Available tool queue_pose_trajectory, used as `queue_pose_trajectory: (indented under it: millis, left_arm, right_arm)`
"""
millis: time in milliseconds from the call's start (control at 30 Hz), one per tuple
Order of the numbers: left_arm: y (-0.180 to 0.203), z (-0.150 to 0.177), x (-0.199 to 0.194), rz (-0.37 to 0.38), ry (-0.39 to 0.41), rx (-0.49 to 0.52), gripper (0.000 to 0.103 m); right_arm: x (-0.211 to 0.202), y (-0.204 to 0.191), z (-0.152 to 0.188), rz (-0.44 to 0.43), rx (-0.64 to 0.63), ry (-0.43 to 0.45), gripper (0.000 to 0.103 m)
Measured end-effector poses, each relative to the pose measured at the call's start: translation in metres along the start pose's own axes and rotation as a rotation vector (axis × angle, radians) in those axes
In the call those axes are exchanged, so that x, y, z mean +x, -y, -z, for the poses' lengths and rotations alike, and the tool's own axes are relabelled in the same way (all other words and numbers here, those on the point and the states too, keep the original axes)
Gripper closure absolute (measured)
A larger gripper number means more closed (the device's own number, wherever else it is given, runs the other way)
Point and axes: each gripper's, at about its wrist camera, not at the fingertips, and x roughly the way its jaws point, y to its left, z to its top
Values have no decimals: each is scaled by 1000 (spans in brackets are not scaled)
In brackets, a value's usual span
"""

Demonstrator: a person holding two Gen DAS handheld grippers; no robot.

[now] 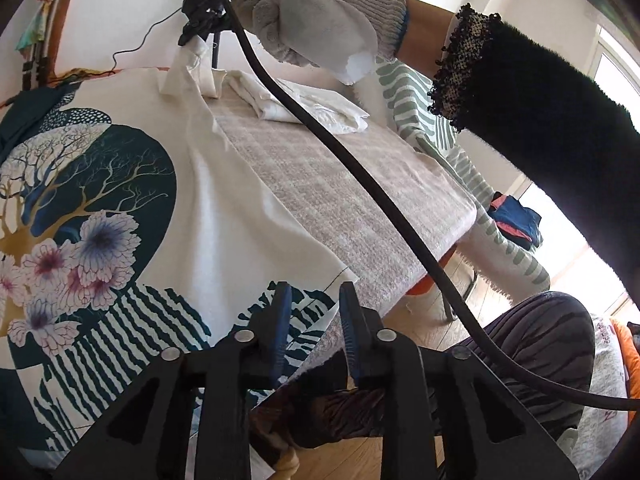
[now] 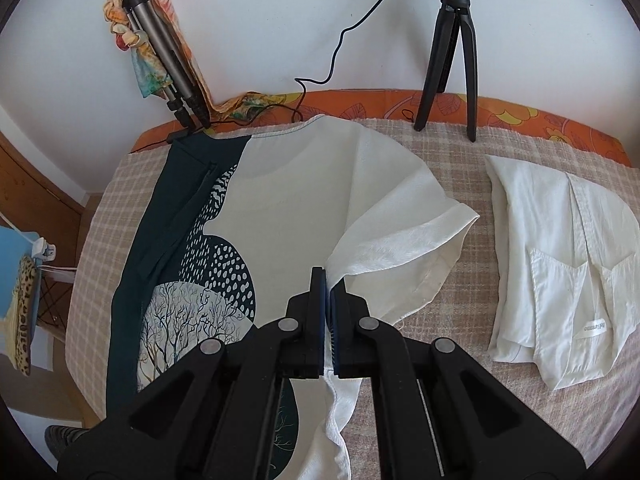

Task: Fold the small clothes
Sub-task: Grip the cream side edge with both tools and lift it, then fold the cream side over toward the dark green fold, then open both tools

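A white top with a dark teal tree-and-flower print (image 2: 288, 204) lies spread on the checked table cover (image 2: 472, 280); it also shows in the left wrist view (image 1: 120, 184). My right gripper (image 2: 329, 280) is shut on the top's right edge below the white sleeve (image 2: 408, 236) and lifts it a little. In the left wrist view the right gripper (image 1: 196, 36) shows at the far end, held by a gloved hand, pinching white cloth. My left gripper (image 1: 312, 300) is open and empty, at the table's near edge over the top's hem.
A folded white shirt (image 2: 560, 264) lies on the right of the table. A black tripod (image 2: 452, 48) and a folded tripod wrapped in a scarf (image 2: 160, 56) stand at the back against the wall. A striped cloth (image 1: 460, 152) hangs off the table's side.
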Motion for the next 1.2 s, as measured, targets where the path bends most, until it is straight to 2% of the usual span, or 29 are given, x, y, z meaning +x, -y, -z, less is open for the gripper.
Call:
queue_pose_trajectory:
  millis: [167,267,367,400,433,467,567,833,1000,1200]
  left_arm:
    - [21,-7,31,-22,-25,57,64]
    - [24,-6,49,-93,-84,81,65]
    - [33,-5,53,-152,-75,150,65]
    - [35,-6,53,-166,-74,168,66]
    - [34,-6,54,-165,-68,164,83]
    - [29,-7,54,-137,-71,134,100]
    - [5,-8,47,-58,-51,-22,100]
    - [-39,-7,-8,-2,49,-235,101]
    - [-64,6,-39,-7,100,-342,101]
    - [-80,19,-73,-32,134,-379,101]
  right_arm:
    - [-10,17,0,-13,20,8,100]
    - [-12,30,4,-23,33,10,100]
    - [-10,45,8,-30,53,9,100]
    - [-8,50,10,-32,63,7,100]
    - [-6,54,11,-37,74,5,100]
    - [-4,58,12,-42,85,3,100]
    - [0,61,14,-46,92,2,100]
    - [-9,35,4,-15,44,23,100]
    - [-17,-13,-9,9,-47,40,100]
    - [-3,-84,-16,38,-185,24,100]
